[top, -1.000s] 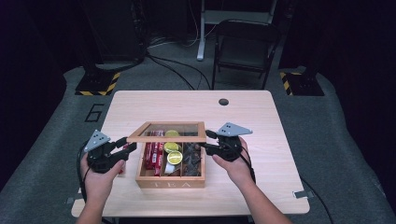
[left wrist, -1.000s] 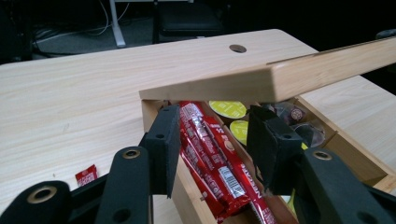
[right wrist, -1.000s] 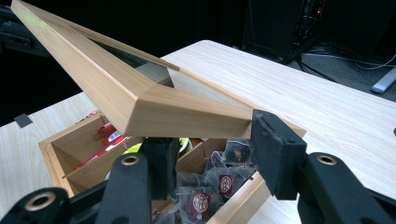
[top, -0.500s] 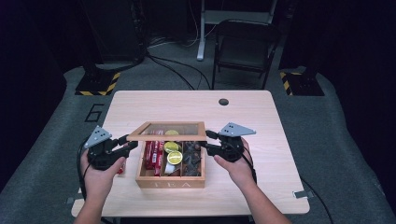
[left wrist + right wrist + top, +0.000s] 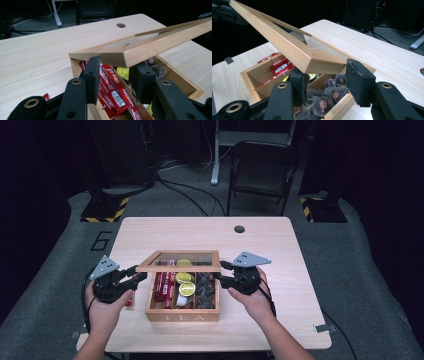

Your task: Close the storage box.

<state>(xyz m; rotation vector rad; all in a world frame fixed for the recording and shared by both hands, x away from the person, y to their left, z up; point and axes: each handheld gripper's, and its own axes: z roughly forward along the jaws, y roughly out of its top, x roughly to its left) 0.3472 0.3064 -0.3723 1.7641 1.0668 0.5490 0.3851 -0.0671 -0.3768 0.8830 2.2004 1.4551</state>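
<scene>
1. Wooden tea box sits near the front-middle of the table, its glass-paned lid raised at a tilt over the box.
2. L gripper is at the lid's left corner. In the left gripper view the jaws straddle that corner; they have just been closing, and whether the pads already press the wood can't be told.
3. R gripper is at the lid's right corner, jaws nearly closed and clamped on the frame (one jaw under, one on the outer edge).
4. Inside the box: red sachets in the left compartment, yellow-green packets in the middle, dark tea bags on the right.
5. One red sachet lies on the table just left of the box.
</scene>
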